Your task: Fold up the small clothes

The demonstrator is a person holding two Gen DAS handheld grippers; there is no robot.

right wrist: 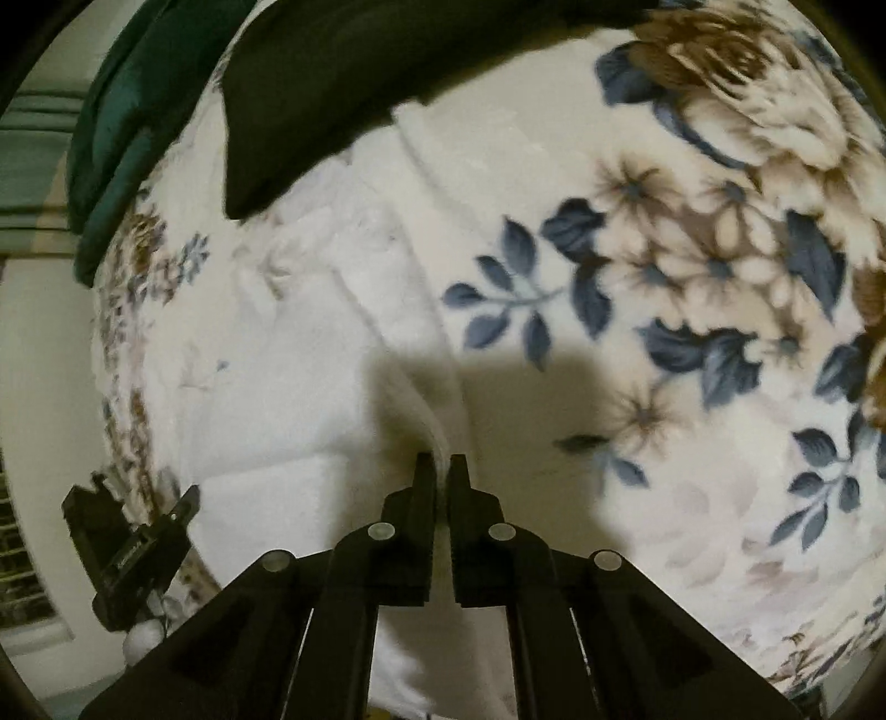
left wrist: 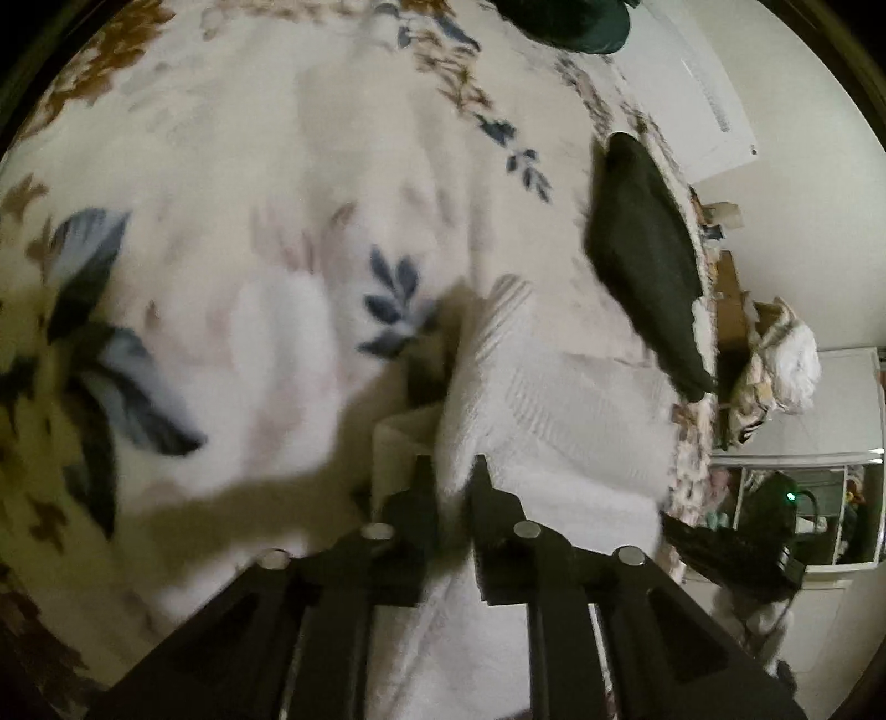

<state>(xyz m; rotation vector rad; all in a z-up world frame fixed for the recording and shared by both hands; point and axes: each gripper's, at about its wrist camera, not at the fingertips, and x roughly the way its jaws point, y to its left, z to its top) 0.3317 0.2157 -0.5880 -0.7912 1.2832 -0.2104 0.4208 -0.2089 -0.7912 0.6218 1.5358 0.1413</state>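
The left hand-held gripper (left wrist: 454, 471) is clenched on a bunched fold of a white garment (left wrist: 554, 432), which fills the lower middle of the left wrist view; white cloth is squeezed between the two black fingers and spreads out to the right of them, with a ribbed band running up toward the middle of the frame. The garment lies on a fleecy bed cover (left wrist: 277, 194) printed with blue leaves and brown flowers. To the upper right of the garment a dark, flat piece of clothing (left wrist: 648, 266) rests near the edge of the bed, apart from the white one, and a dark green cloth (left wrist: 570, 22) shows at the top edge of the frame.

In the right wrist view the right hand-held gripper (right wrist: 441, 471) is clenched on a thin edge of the same white garment (right wrist: 332, 332); a narrow seam of cloth rises from between its nearly closed fingers and runs up the middle of the frame. The garment lies spread over the centre-left of that view on the flowered bed cover (right wrist: 692, 249). The dark piece of clothing (right wrist: 360, 83) lies across the top, its lower edge overlapping the white garment, with the green cloth (right wrist: 116, 127) at the upper left. The other gripper's black body (right wrist: 127, 548) shows at the lower left edge.
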